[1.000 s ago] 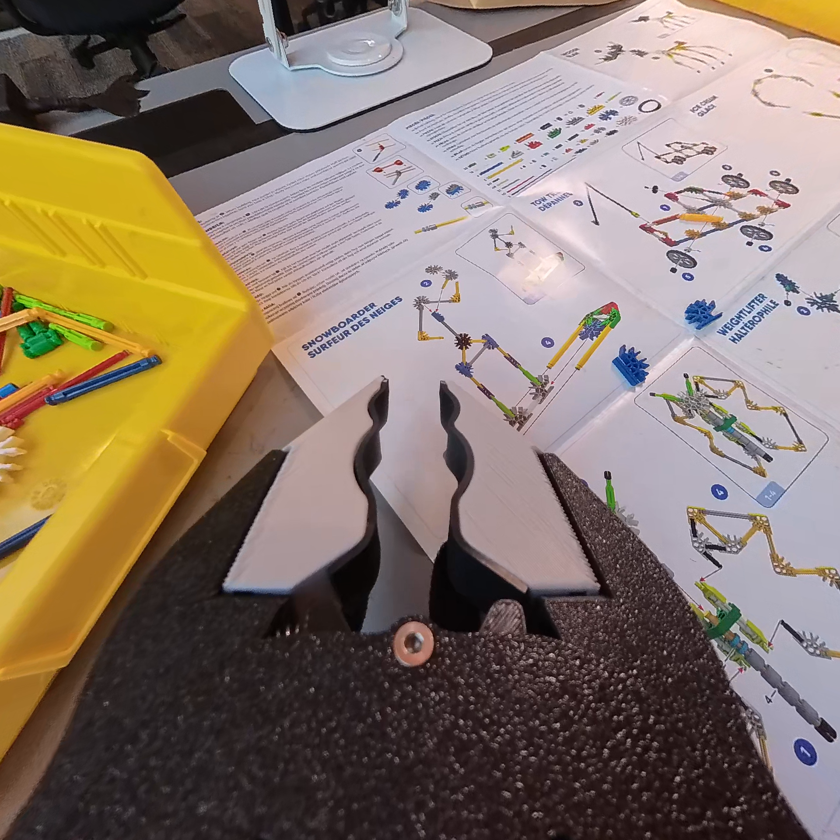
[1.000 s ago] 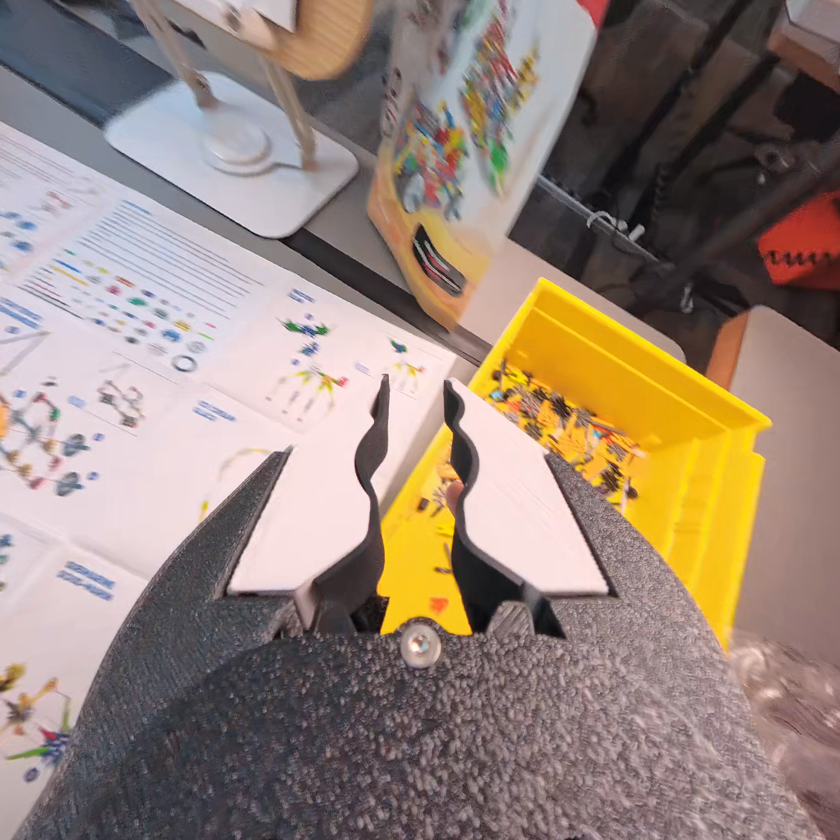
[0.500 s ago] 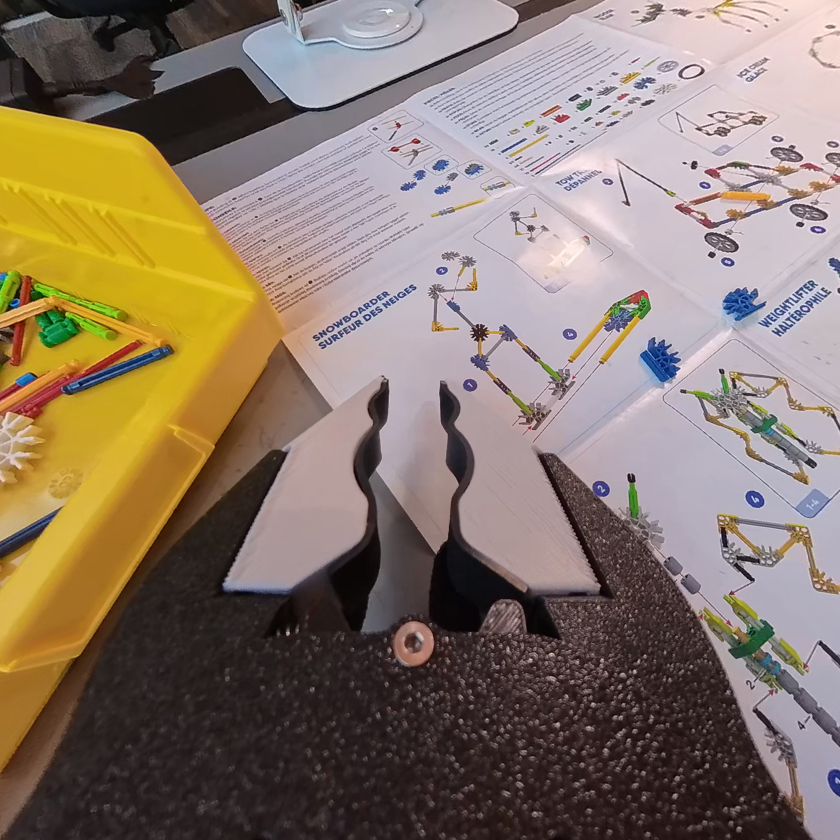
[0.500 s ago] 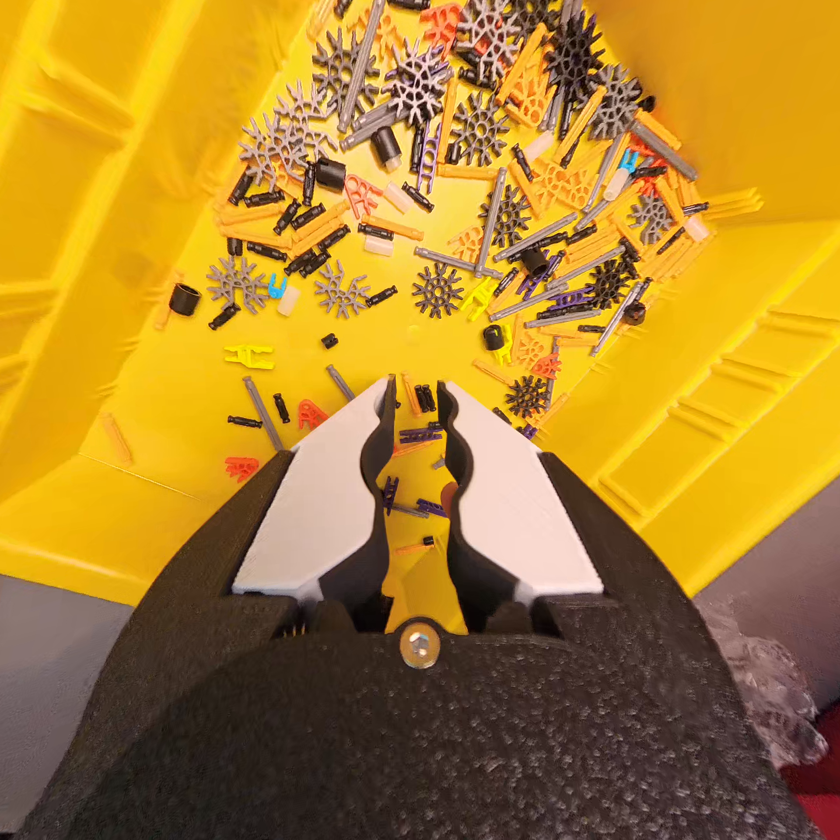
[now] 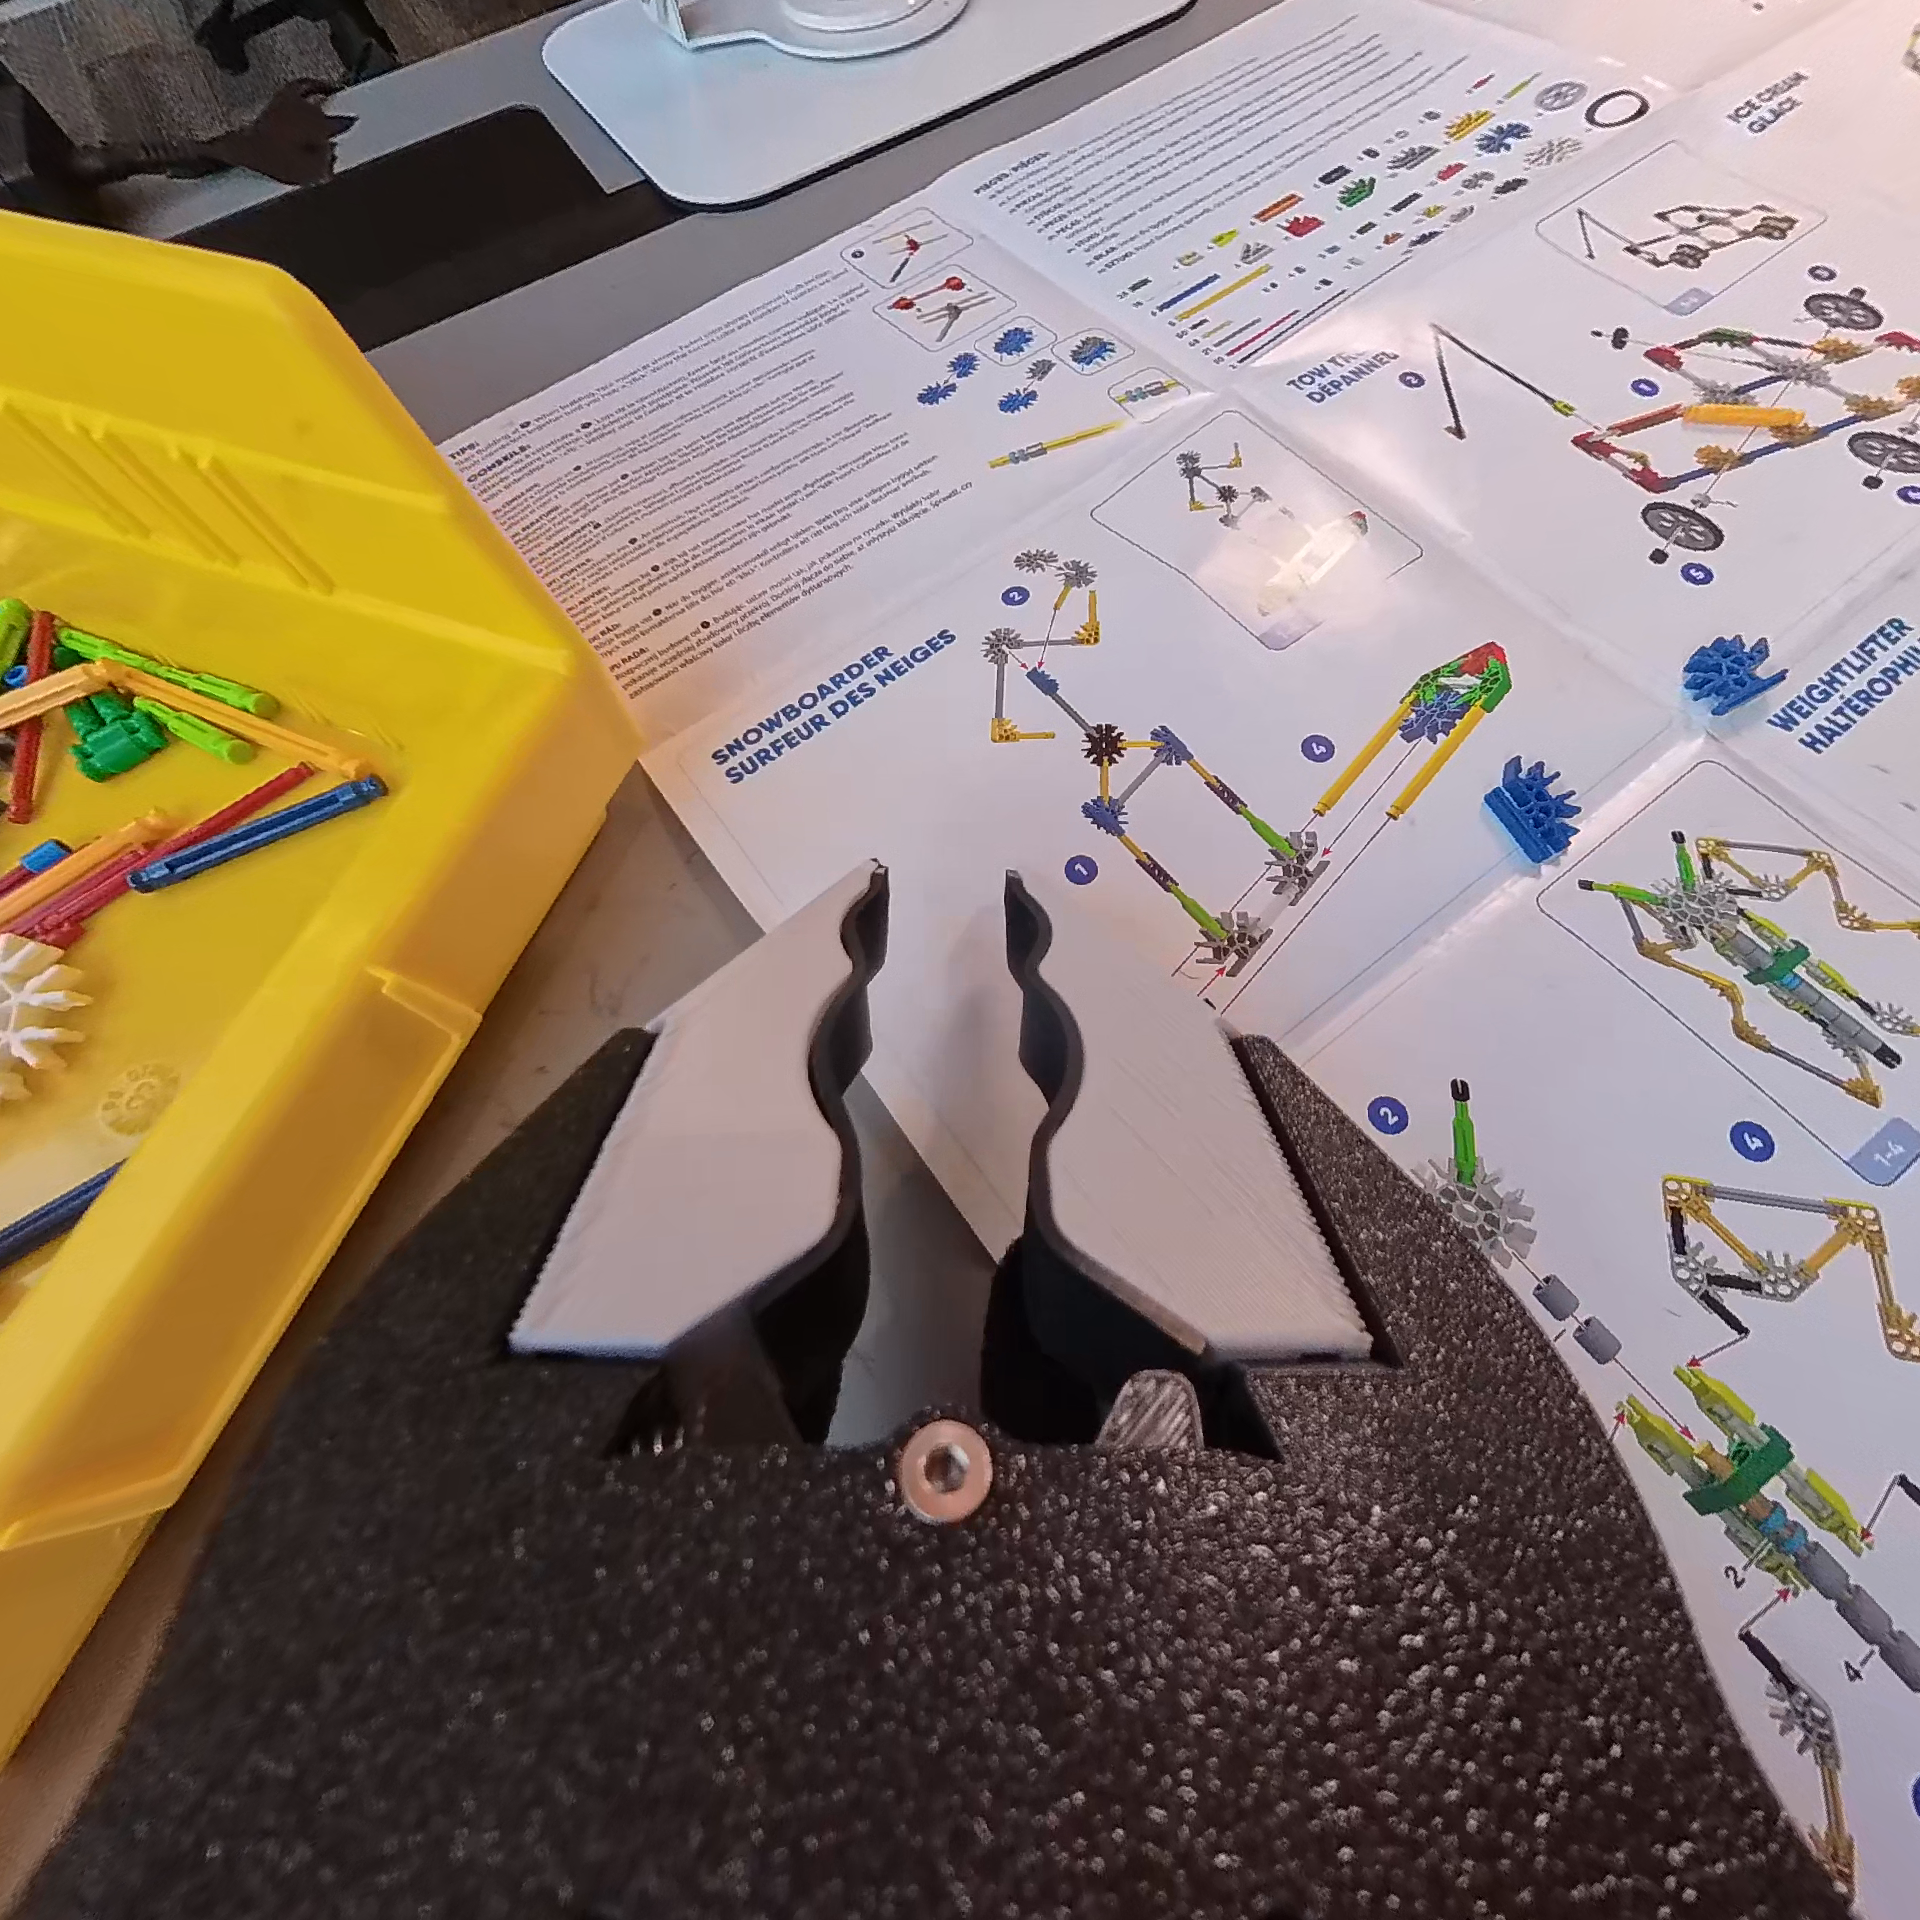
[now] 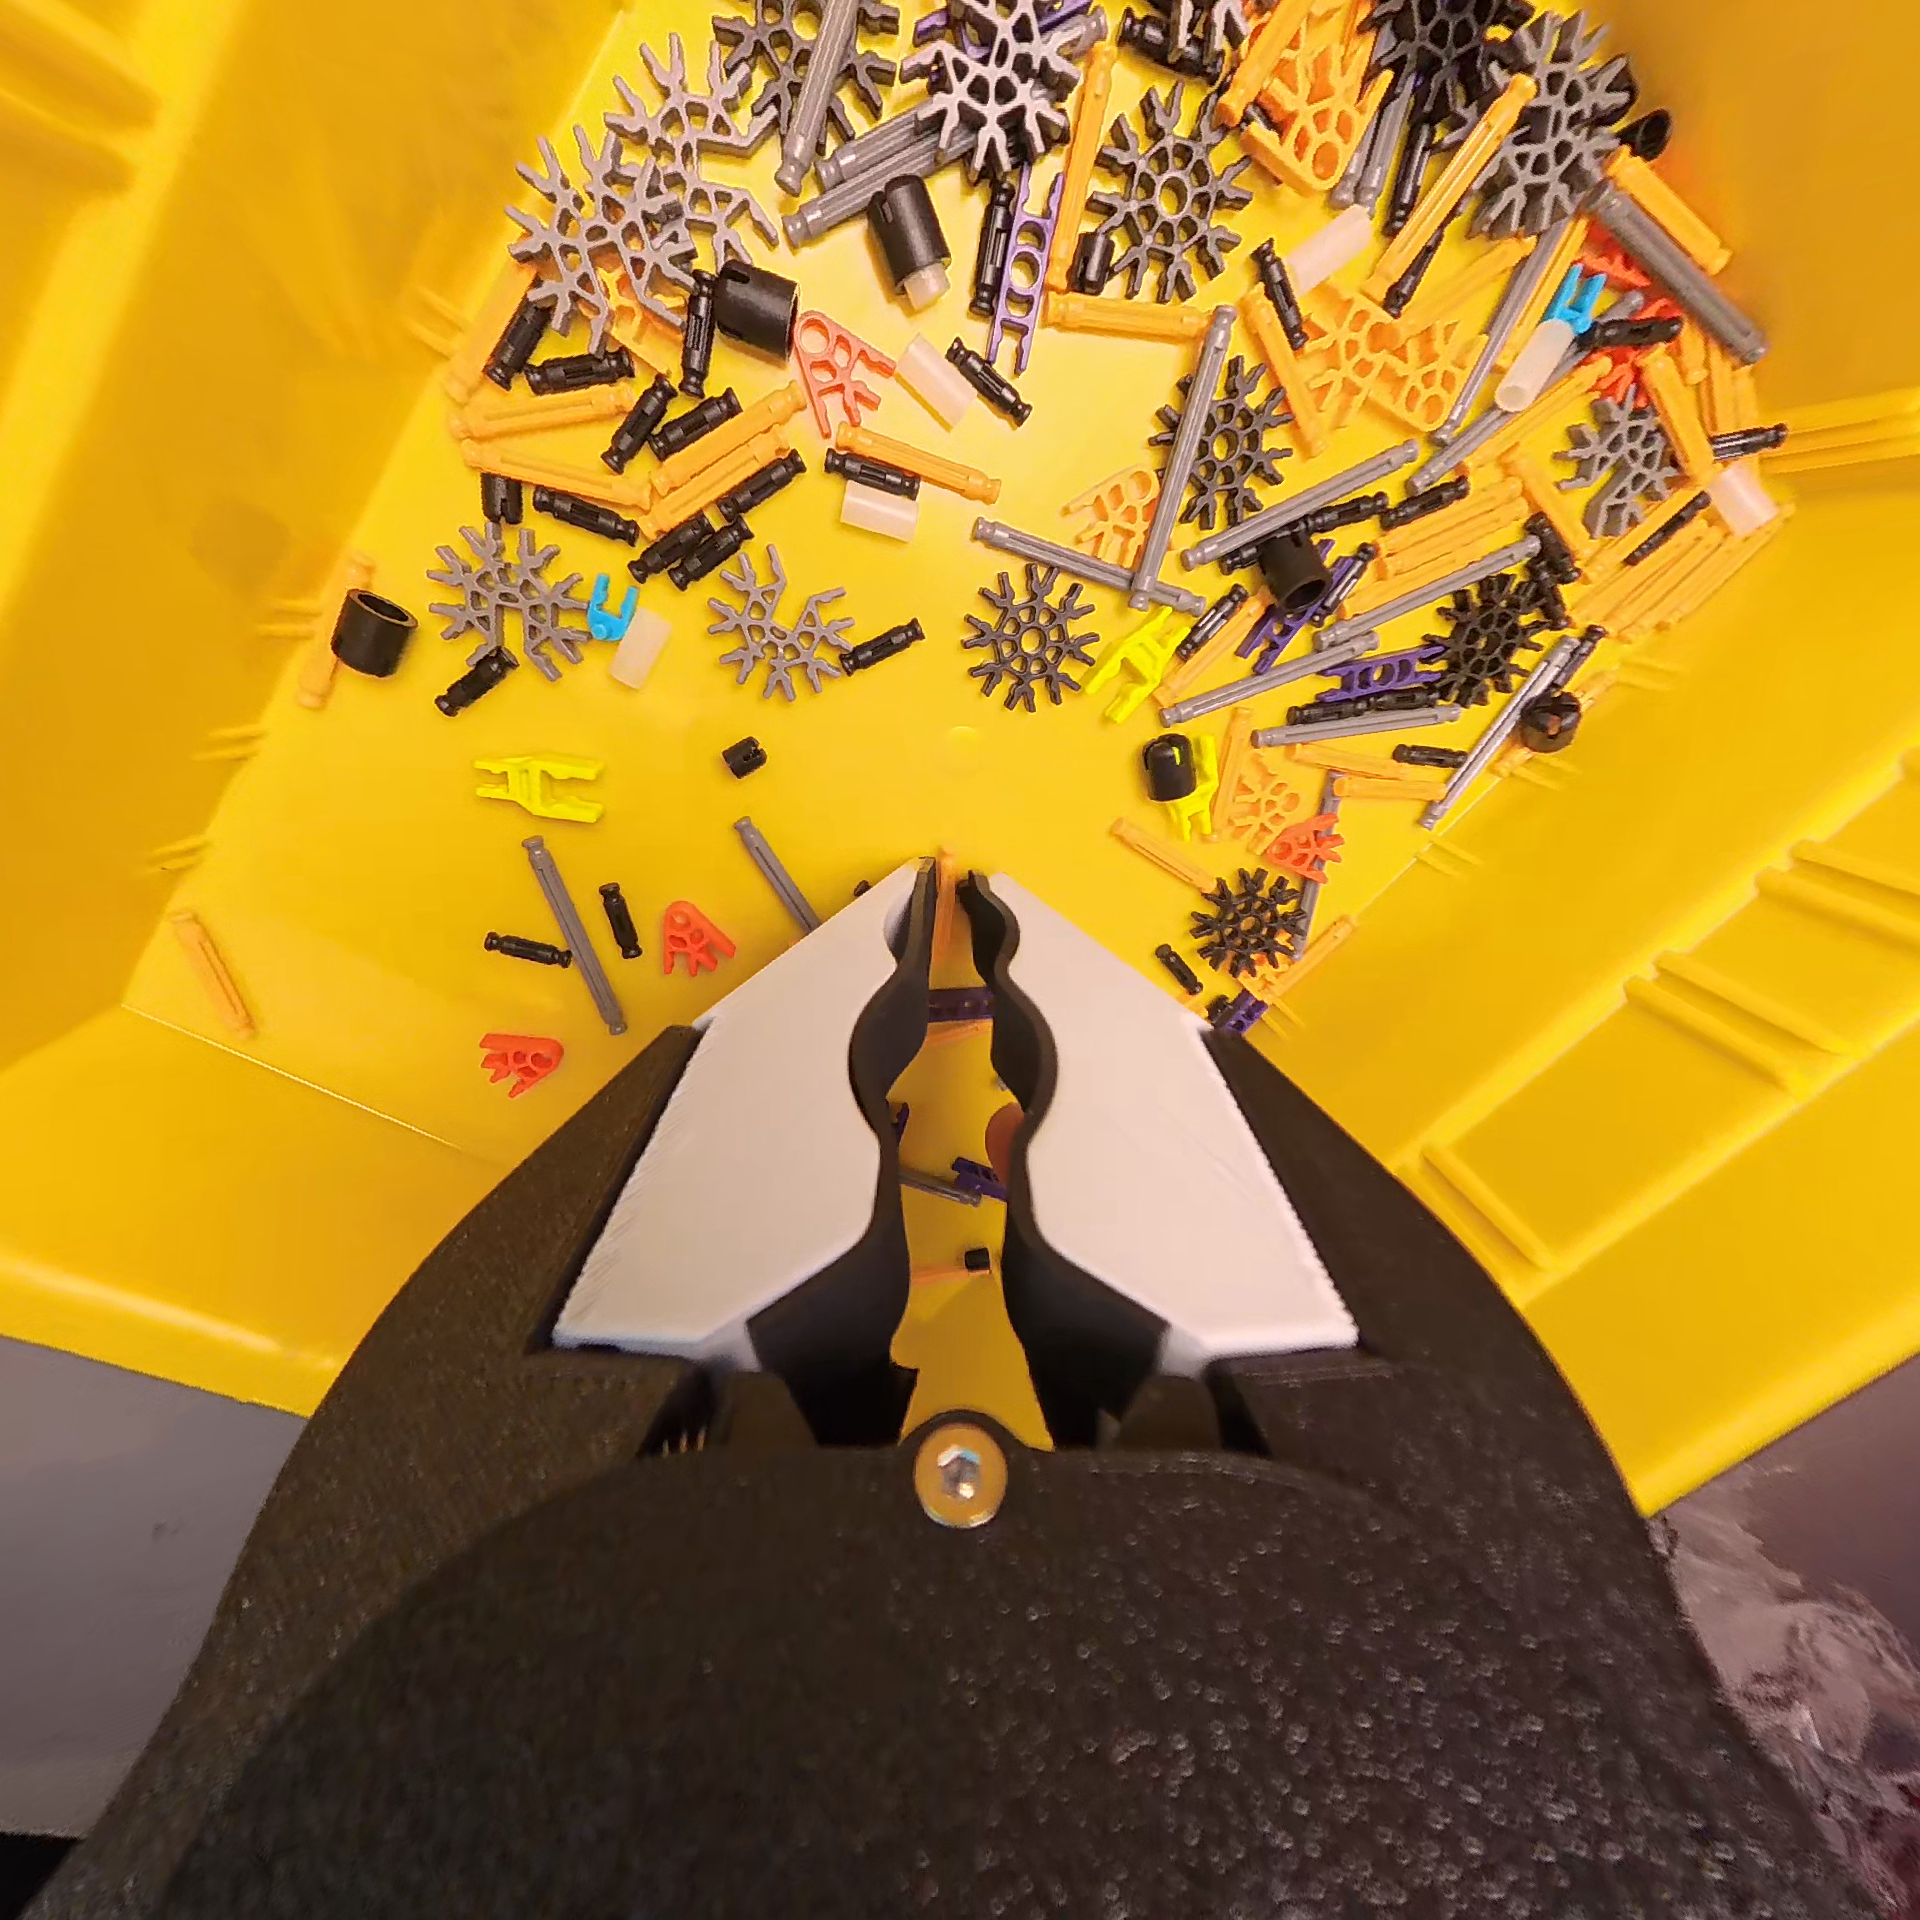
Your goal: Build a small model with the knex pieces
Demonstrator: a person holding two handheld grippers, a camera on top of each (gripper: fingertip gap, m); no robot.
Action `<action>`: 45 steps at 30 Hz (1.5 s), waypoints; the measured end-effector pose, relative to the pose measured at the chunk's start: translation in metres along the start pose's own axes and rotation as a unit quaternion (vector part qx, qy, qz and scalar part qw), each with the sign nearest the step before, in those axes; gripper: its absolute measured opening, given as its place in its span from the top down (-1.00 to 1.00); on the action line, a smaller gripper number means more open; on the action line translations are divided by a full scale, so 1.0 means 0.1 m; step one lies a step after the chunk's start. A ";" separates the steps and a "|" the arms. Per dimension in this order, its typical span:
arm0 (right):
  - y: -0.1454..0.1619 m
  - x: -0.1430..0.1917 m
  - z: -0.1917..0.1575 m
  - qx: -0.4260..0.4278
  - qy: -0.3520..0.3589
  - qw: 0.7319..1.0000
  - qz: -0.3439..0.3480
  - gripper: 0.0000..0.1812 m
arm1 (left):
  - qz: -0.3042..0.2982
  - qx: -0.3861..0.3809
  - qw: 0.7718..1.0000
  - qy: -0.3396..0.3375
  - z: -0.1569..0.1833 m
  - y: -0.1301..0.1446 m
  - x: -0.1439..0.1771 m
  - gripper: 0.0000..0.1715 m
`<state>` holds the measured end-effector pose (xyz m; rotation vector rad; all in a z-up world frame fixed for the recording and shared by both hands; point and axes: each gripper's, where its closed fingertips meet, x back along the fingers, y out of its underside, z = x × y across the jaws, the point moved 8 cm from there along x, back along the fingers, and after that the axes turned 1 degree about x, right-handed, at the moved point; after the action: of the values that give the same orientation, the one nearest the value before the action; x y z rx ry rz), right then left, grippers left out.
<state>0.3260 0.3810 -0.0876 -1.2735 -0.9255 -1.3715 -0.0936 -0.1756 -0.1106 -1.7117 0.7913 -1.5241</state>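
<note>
My left gripper [image 5: 943, 883] is open and empty, held low over a large white instruction sheet [image 5: 1351, 623] at its near left corner. Just to its left stands a yellow bin [image 5: 312, 520] holding coloured rods [image 5: 249, 821] and a white snowflake connector [image 5: 31, 1013]. My right gripper [image 6: 943, 883] reaches down into another yellow bin [image 6: 312, 1195]. Its jaws are closed on a thin orange rod [image 6: 943, 902] at the tips, near the bin floor. A heap of grey, black and orange rods and connectors [image 6: 1143, 312] lies farther in.
Two blue connectors [image 5: 1532, 808] [image 5: 1725, 675] lie on the sheet right of my left gripper. A white stand base [image 5: 831, 114] sits at the table's far edge. Loose small pieces [image 6: 696, 935] lie left of my right gripper. Crinkled plastic wrap [image 6: 1818, 1662] lies outside that bin. Some 65 cm of space lies between my two pairs of fingers.
My right gripper swung from over the sheet down into the parts bin, then closed its jaws on the orange rod. My left gripper drifted slightly left and stayed open.
</note>
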 end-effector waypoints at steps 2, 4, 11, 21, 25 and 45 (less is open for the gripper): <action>0.00 0.00 0.00 0.001 -0.007 1.000 0.002 0.98 | 0.000 0.000 1.000 0.000 0.00 0.00 0.00 0.74; 0.00 0.00 -0.01 0.008 -0.002 1.000 0.003 0.98 | 0.001 -0.001 1.000 0.000 0.00 0.00 0.00 0.74; -0.03 0.15 -0.03 -0.009 0.009 0.998 0.061 0.99 | 0.005 -0.004 1.000 0.003 0.01 0.00 0.01 0.74; -0.70 1.74 -1.53 0.059 -0.090 0.914 0.390 0.98 | 0.019 -0.009 1.000 0.008 0.03 -0.03 0.03 0.74; -0.95 1.58 -2.63 0.156 -0.164 0.901 0.370 0.98 | 0.043 -0.016 0.999 0.019 0.07 -0.08 0.09 0.75; -1.39 0.34 -4.20 0.243 -0.176 0.926 0.230 0.96 | 0.018 -0.158 0.970 0.184 0.53 -0.49 -0.08 0.76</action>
<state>0.1030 -0.0024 -0.1046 -1.2563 -1.0416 -0.5077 -0.0423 -0.1359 -0.0781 -1.6376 1.3095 -1.7935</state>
